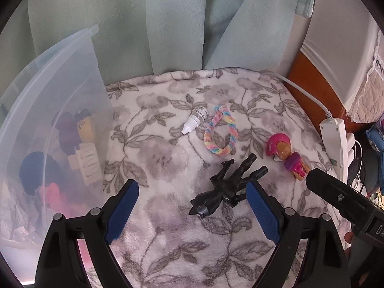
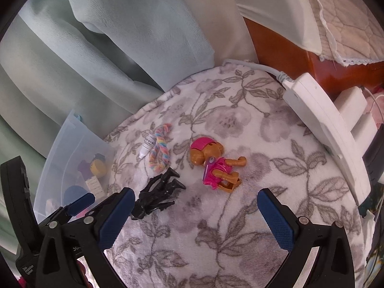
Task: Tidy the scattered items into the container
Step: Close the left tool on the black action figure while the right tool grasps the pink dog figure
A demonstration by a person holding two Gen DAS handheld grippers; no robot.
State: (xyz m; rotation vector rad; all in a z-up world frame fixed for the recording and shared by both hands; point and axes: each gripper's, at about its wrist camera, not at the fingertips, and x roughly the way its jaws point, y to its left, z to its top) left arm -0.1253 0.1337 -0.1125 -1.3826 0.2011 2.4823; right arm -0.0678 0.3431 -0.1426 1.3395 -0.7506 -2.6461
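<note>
Angling downward, both tongs (image 1: 192, 206) (image 2: 194, 218) gape over toys.

The left tongs (image 1: 192, 206) and right tongs (image 2: 194, 218) are showing black plastic arms, each fingertip wearing a textured blue pad (image 1: 122, 210), with round silver screws (image 2: 88, 220) sitting at the pivots and white lettering marking the casing.

Floral blanket (image 2: 228, 124), grey on white, covering the surface.
Right gripper (image 2: 195, 212), near edge, blue pads spread wide, nothing between them.
Left gripper (image 2: 80, 202), near left, partly seen.
Black figure (image 2: 157, 195), just beside the right gripper's left pad.
Pink and tan toy (image 2: 213, 165), centre, lying on its side.
Rainbow braided loop (image 2: 159, 147) and small white dropper bottle (image 2: 147, 145), touching, farther left.
Clear plastic bin (image 2: 72, 158), left, holding toys.
White power strip (image 2: 319, 120), right.
</note>
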